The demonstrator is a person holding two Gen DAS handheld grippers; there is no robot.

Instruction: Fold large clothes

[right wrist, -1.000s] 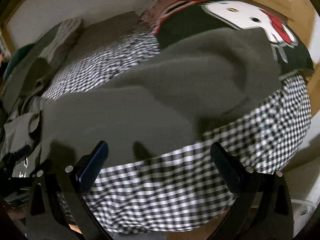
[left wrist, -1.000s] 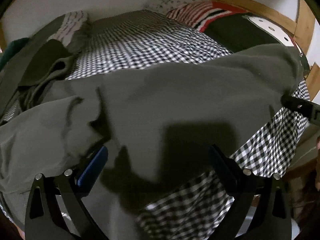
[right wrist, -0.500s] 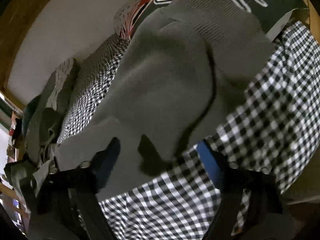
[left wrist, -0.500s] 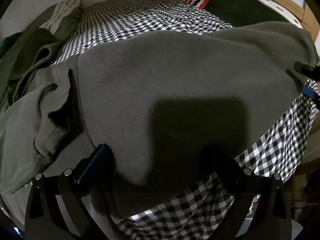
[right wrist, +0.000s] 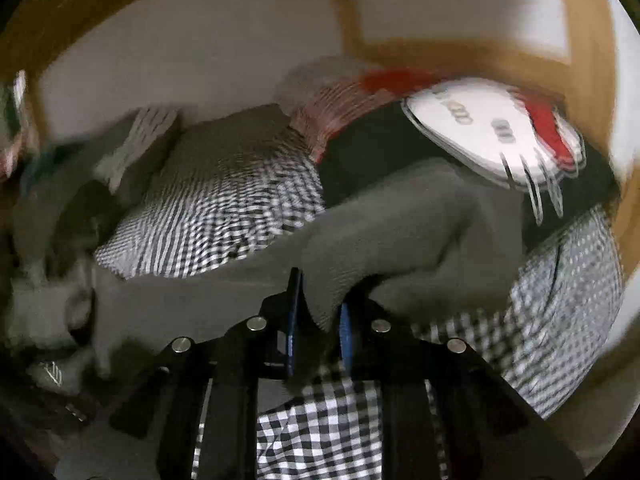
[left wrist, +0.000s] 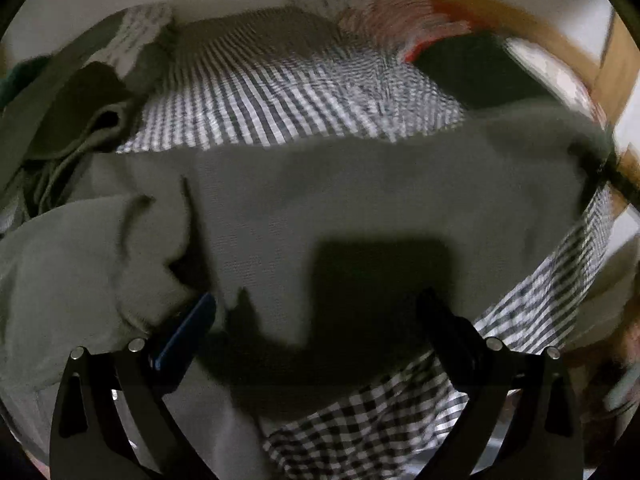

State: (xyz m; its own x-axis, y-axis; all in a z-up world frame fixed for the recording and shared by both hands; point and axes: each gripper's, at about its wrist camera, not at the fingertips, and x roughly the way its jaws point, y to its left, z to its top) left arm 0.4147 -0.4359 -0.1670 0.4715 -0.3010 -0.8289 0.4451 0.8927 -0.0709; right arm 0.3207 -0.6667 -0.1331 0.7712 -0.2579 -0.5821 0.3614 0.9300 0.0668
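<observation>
Both the left claw [left wrist: 316,308] and the right claw [right wrist: 318,300] are showing matte black angular fingers, each wearing a blue pad [left wrist: 186,330] inside and shining round silver screws [right wrist: 256,323] along the linkage arms.

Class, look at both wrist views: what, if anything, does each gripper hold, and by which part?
The right gripper is shut on a bunched fold at the edge of the grey knit sweater. The left gripper is open above the sweater, holding nothing.
</observation>
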